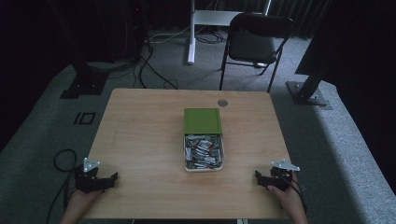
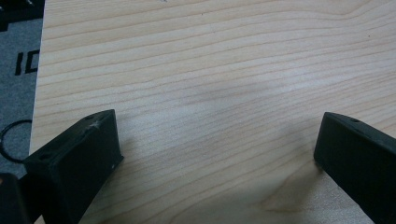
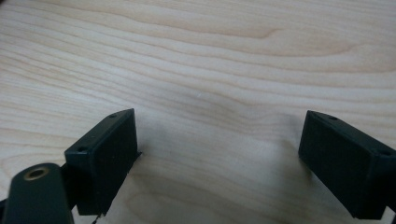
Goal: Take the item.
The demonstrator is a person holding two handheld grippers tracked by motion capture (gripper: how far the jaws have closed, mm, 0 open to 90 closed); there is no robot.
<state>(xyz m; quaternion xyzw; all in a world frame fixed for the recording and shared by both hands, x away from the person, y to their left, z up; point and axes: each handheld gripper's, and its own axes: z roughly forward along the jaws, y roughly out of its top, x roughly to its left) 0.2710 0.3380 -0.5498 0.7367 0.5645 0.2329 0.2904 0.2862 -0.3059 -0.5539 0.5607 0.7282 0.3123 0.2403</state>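
Here, two grippers rest on the wooden counter (image 1: 140, 126), and a little box waits in the middle.

The left gripper (image 1: 113, 177) sits at about 7 o'clock and the right gripper (image 1: 257, 174) at about 5 o'clock. Both have their jaws wide open and hold nothing; bare wood shows between them. The white box (image 1: 204, 153) is full of small mixed bits. Its green lid (image 1: 202, 121) lies touching it at 12 o'clock. The box is well apart from both grippers.
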